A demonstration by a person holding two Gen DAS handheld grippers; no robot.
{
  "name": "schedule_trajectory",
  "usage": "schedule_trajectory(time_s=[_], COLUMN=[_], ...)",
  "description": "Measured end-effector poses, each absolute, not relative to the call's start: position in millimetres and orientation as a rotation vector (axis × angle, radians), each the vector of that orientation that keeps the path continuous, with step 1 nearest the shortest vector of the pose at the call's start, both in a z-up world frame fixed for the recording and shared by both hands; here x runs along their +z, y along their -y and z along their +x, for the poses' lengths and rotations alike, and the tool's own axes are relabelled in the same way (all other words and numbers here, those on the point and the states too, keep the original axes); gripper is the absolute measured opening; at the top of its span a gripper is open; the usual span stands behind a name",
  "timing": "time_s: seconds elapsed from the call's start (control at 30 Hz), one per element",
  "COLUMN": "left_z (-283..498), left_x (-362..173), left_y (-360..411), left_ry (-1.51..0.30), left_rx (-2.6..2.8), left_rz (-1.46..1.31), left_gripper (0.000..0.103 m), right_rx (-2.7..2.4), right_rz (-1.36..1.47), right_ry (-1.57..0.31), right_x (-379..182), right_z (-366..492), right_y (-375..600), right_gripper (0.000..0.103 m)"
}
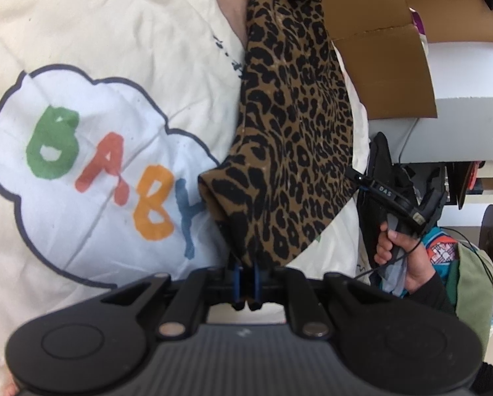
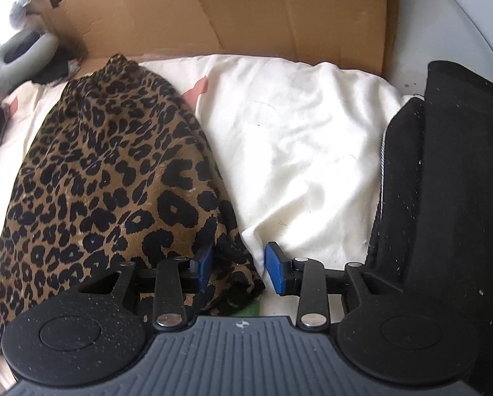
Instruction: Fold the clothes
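The left hand-held gripper (image 1: 246, 283) has its blue pads pressed together on an edge of the leopard-print garment (image 1: 289, 125), so that end of the cloth rises off the bed and hangs taut from the pinch. This looks like a hold meant to carry one edge across or to stretch the piece flat for a crease. The right hand-held gripper (image 2: 238, 265) stands with its pads spread apart, the near corner of the same leopard-print garment (image 2: 107, 178) bunched between them; the left pad touches the cloth while the right one stands clear, so nothing is clamped there. Whether it is about to take that corner or has just let it go cannot be told.

The garment lies in a long, narrow, doubled-looking strip on a cream bed cover (image 2: 295, 138) printed with a cloud and the coloured word BABY (image 1: 107, 171).

Just beside the right gripper a stack of black fabric (image 2: 444, 181) crowds the cover's edge and narrows the room for laying cloth out that way. Farther off, a flattened cardboard sheet (image 2: 246, 13) leans along the far side, closing it in. A grey ring-shaped cushion (image 2: 18, 56) sits among dark clutter at the far left corner.
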State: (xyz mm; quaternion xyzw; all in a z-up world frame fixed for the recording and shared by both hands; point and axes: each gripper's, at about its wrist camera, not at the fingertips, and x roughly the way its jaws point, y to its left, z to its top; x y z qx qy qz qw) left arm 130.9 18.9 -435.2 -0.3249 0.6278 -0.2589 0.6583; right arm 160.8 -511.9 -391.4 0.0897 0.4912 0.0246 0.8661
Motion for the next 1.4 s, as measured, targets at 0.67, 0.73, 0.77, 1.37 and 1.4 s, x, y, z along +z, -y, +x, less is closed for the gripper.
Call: schedule_trajectory(time_s=[0.67, 0.73, 0.77, 1.37, 1.4], left_z=[139, 141, 142, 152, 152], left_x=[-396, -391, -389, -393, -393], left_y=[-49, -56, -59, -75, -76], left_ry=[-1.344, -1.33, -1.323, -1.308, -1.307], left_rx=[-0.566, -0.554, -0.549, -0.489, -0.489], left_rz=[-0.697, -0.691, -0.69, -0.668, -0.668], left_gripper=[0.008, 0.008, 0.008, 0.008, 0.008], right_rx=[0.028, 0.034, 0.038, 0.178, 0.186], right_rz=[0.288, 0.278, 0.273, 0.321, 0.329], right_ry=[-1.017, -1.01, -1.007, -1.024, -1.027], right_x=[-373, -371, -370, -395, -395], right_z=[136, 136, 136, 165, 165], right_y=[507, 504, 502, 495, 496], right_gripper=[0.017, 0.018, 0.019, 0.035, 0.032])
